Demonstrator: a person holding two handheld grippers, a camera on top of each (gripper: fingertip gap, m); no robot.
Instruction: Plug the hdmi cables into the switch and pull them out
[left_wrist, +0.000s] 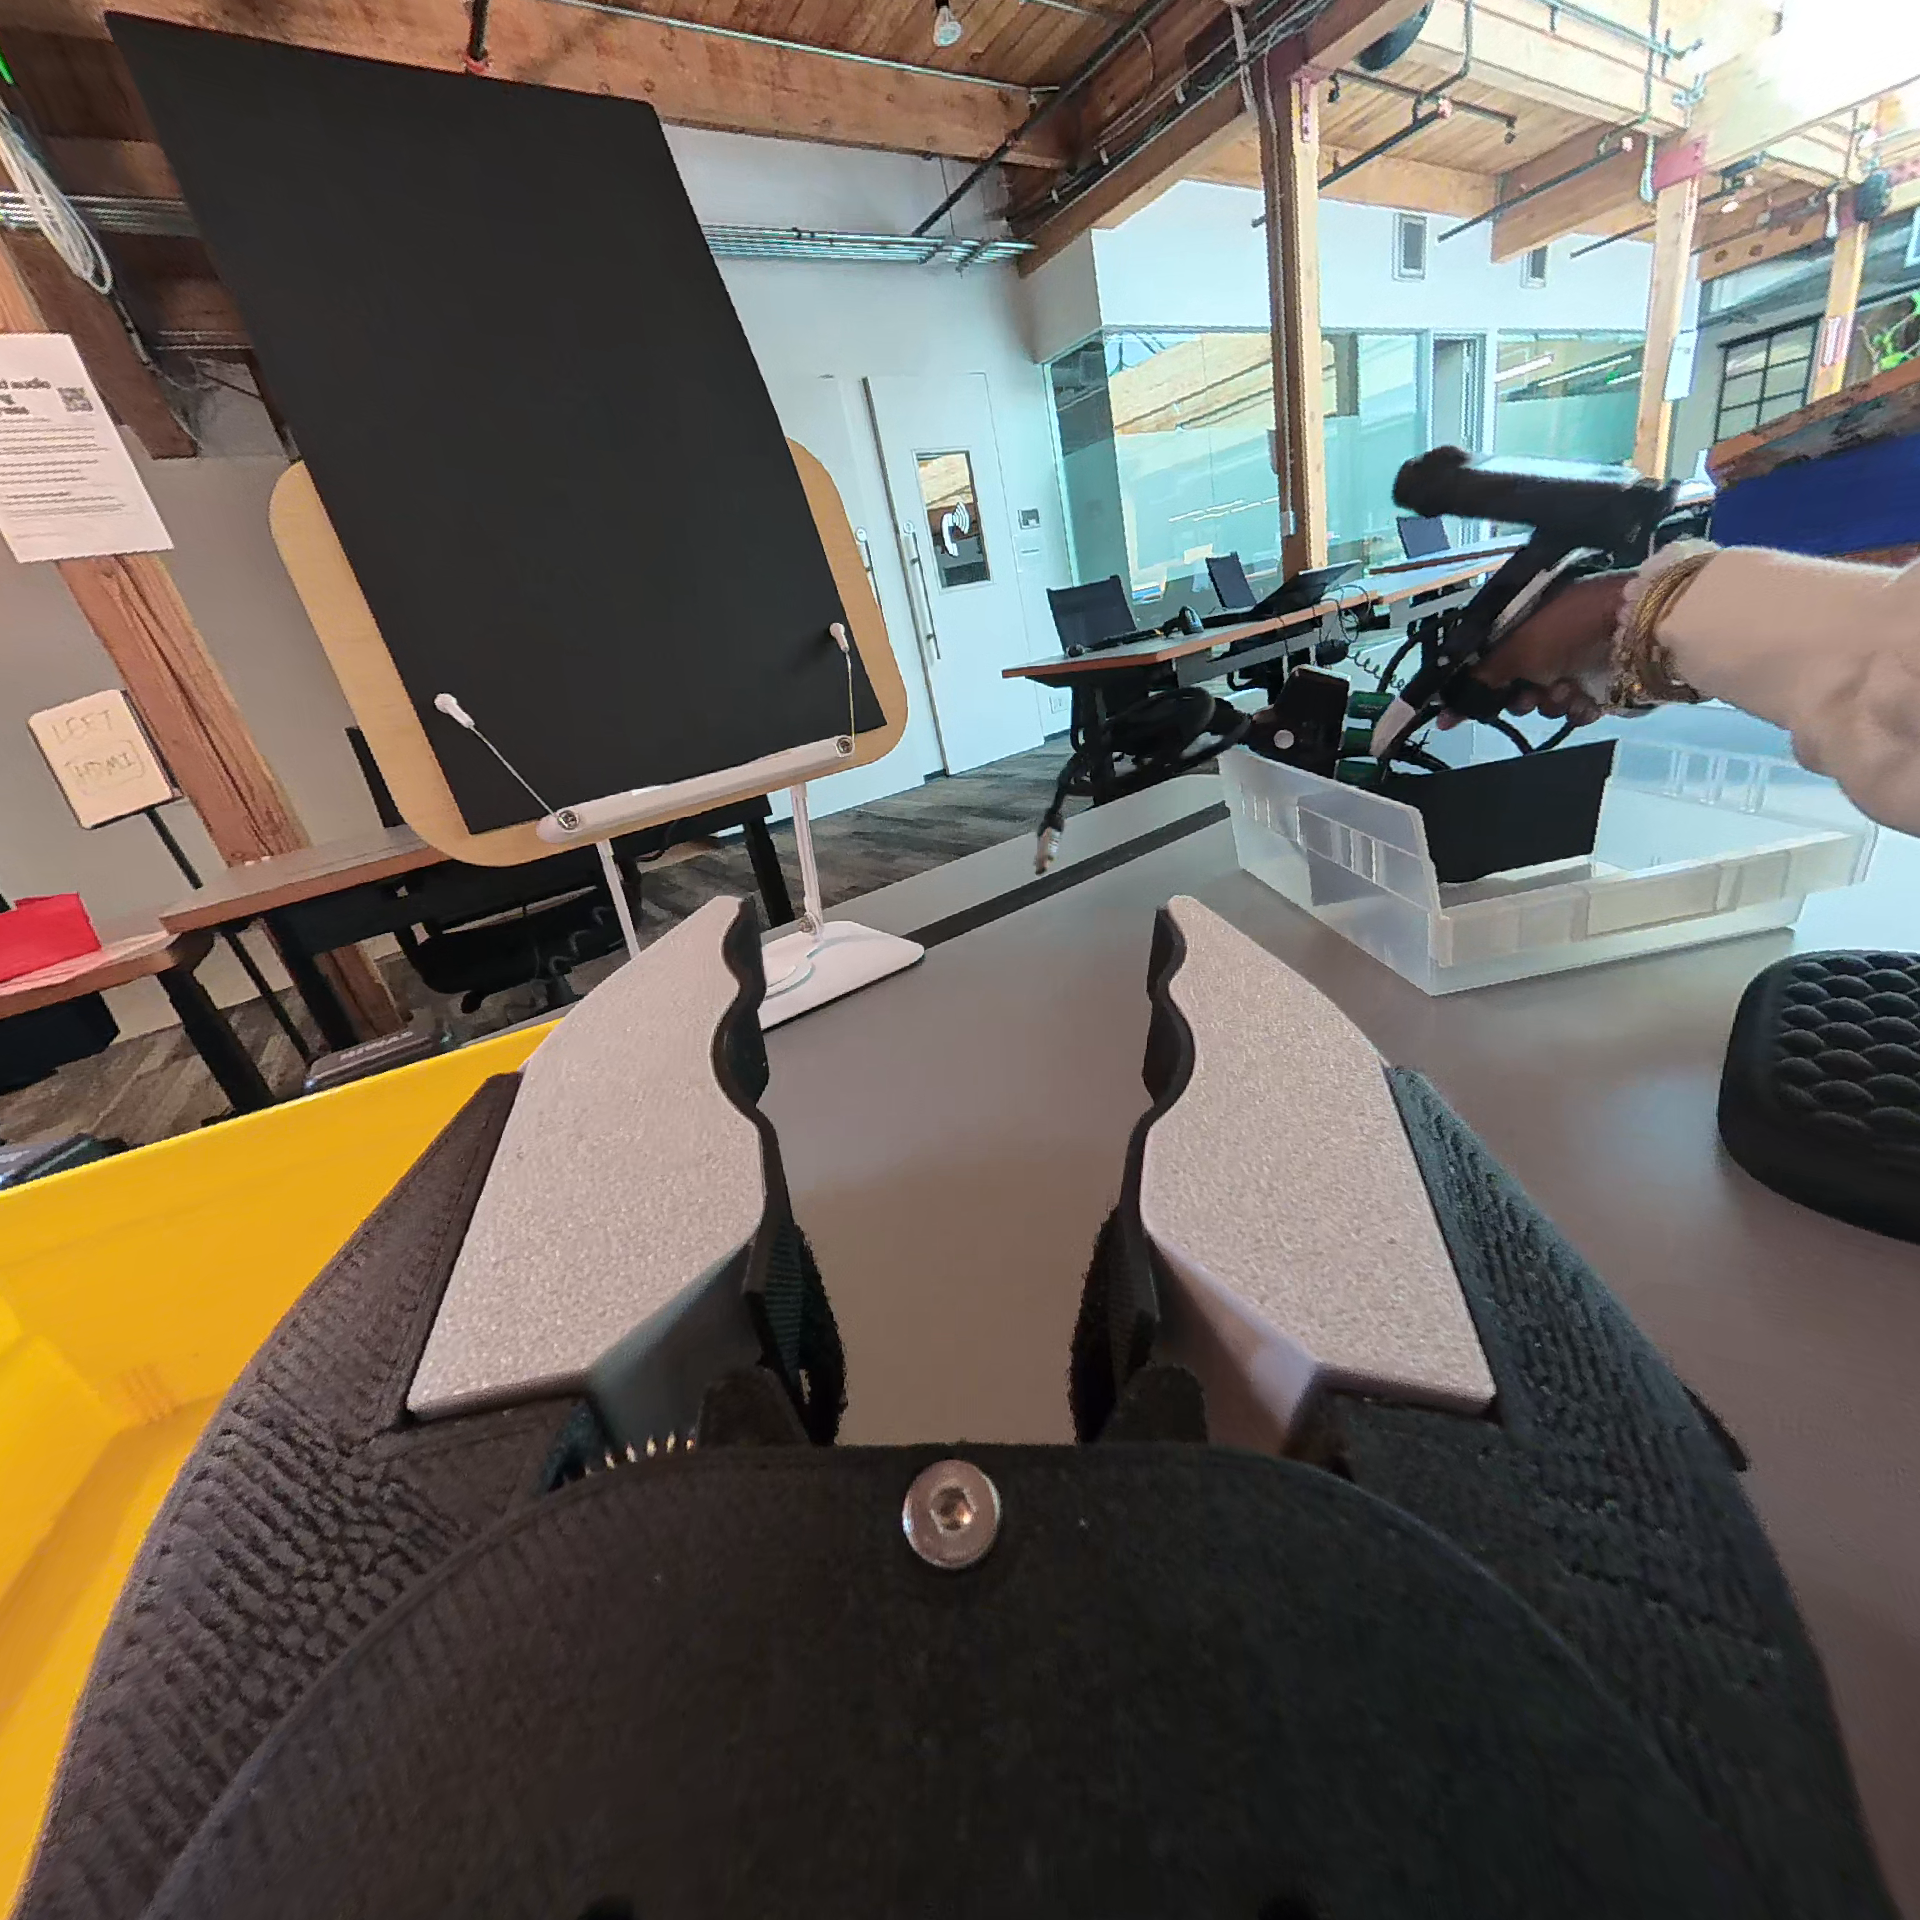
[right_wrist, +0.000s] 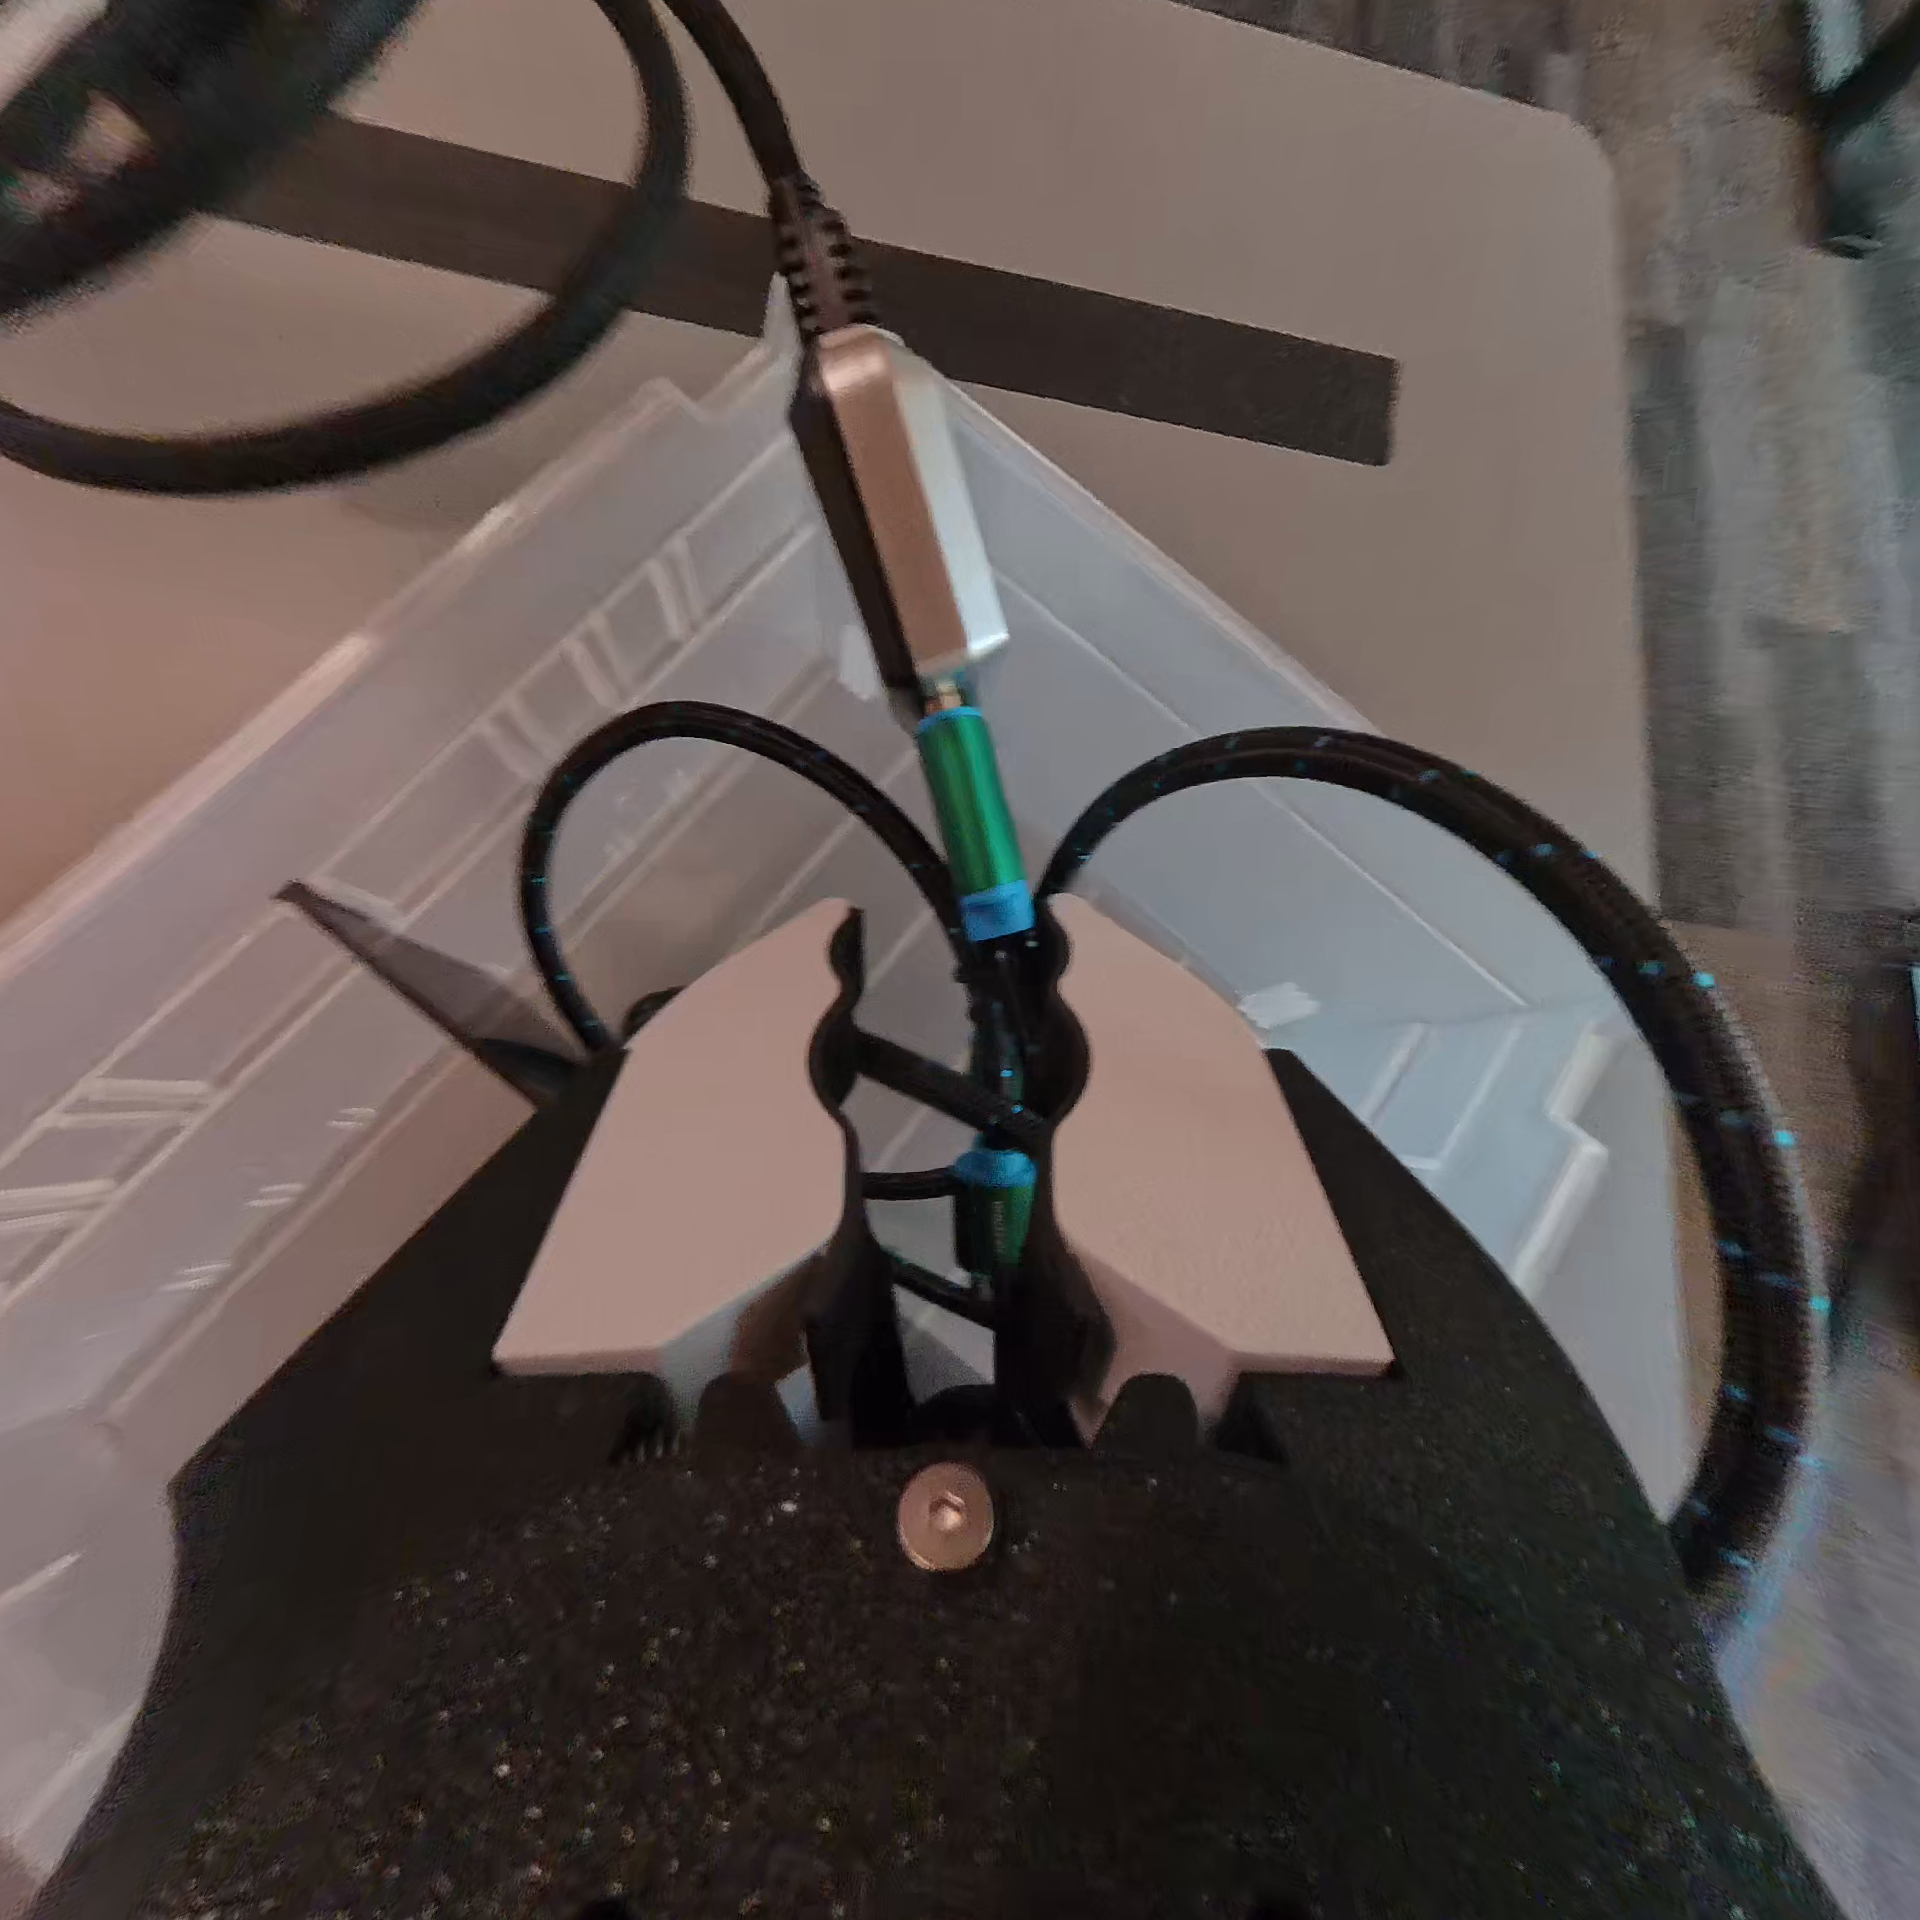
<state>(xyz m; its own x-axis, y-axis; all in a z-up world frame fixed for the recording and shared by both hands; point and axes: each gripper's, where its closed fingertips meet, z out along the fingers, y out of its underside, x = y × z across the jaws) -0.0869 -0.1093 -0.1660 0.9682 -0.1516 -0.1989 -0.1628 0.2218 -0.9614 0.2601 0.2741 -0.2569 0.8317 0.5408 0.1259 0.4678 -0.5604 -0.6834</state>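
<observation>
In the right wrist view my right gripper (right_wrist: 956, 925) is narrowed on a bundle of black braided hdmi cable (right_wrist: 1621, 935), just behind a green plug (right_wrist: 971, 810) with a blue ring. That plug sits in a small silver switch box (right_wrist: 914, 509), which has a thick black cable (right_wrist: 644, 312) leaving its far end. A second green plug (right_wrist: 992, 1205) lies deeper between the fingers. The picture is blurred. My left gripper (left_wrist: 951, 935) is open and empty above the grey table (left_wrist: 987, 1195). In the left wrist view a hand holds the right gripper (left_wrist: 1455, 686) over the clear bin (left_wrist: 1507, 914).
The clear bin (right_wrist: 416, 831) lies under the right gripper and holds a black card (left_wrist: 1507, 821). A yellow bin (left_wrist: 156, 1299) is at my left. A black board on a white stand (left_wrist: 499, 468) stands ahead. A black textured pad (left_wrist: 1829, 1081) is at right. A loose cable end (left_wrist: 1049, 842) lies near the far edge.
</observation>
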